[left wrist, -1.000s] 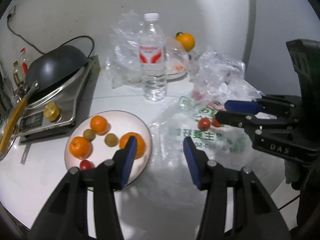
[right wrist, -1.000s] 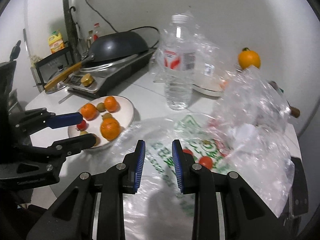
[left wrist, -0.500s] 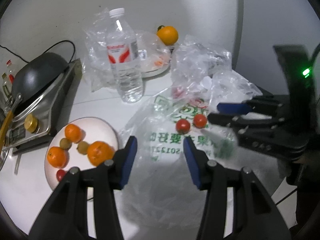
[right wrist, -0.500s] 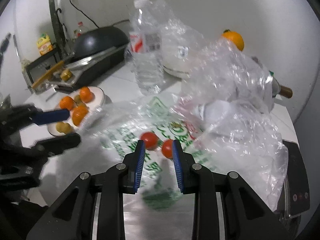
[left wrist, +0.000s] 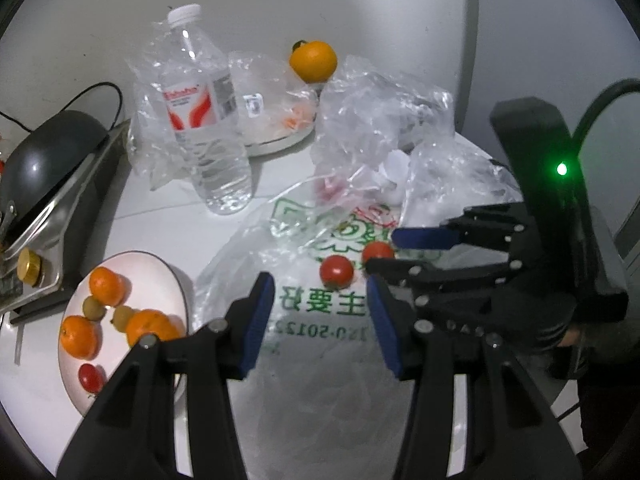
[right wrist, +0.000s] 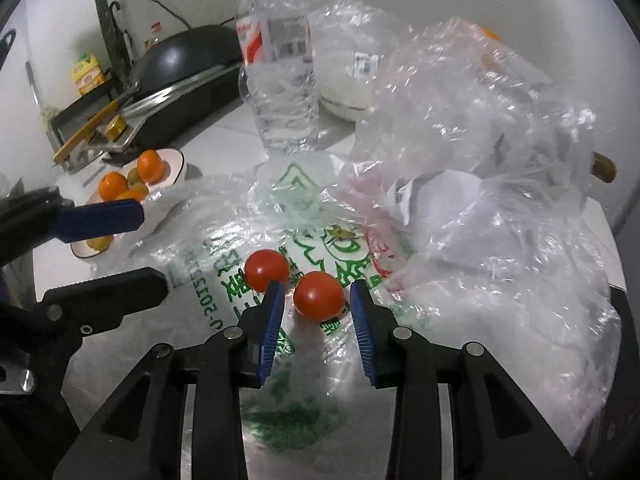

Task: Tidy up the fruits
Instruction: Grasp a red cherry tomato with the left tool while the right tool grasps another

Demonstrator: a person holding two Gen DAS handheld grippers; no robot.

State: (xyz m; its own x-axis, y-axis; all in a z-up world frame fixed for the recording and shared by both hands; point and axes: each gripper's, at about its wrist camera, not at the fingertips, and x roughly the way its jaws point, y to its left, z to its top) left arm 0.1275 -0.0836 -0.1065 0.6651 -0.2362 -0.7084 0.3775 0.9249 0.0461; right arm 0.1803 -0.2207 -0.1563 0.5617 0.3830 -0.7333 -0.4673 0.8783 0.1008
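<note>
Two red tomatoes [right wrist: 267, 269] lie close together on the printed plastic bag [right wrist: 224, 280] — the right gripper [right wrist: 317, 302], jaws opening, brackets the nearer tomato [right wrist: 319, 296] without touching, while the left gripper [left wrist: 320, 312] hangs spread and empty beside the fruit plate [left wrist: 160, 276].

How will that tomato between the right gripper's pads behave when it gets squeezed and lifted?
The tomato is round and glossy, so it could slip or roll away if nudged. It rests on a crinkly plastic bag, which may shift underneath. Its skin looks thin, so a hard squeeze would probably bruise it. The right gripper is opening around it, not yet touching.
</note>
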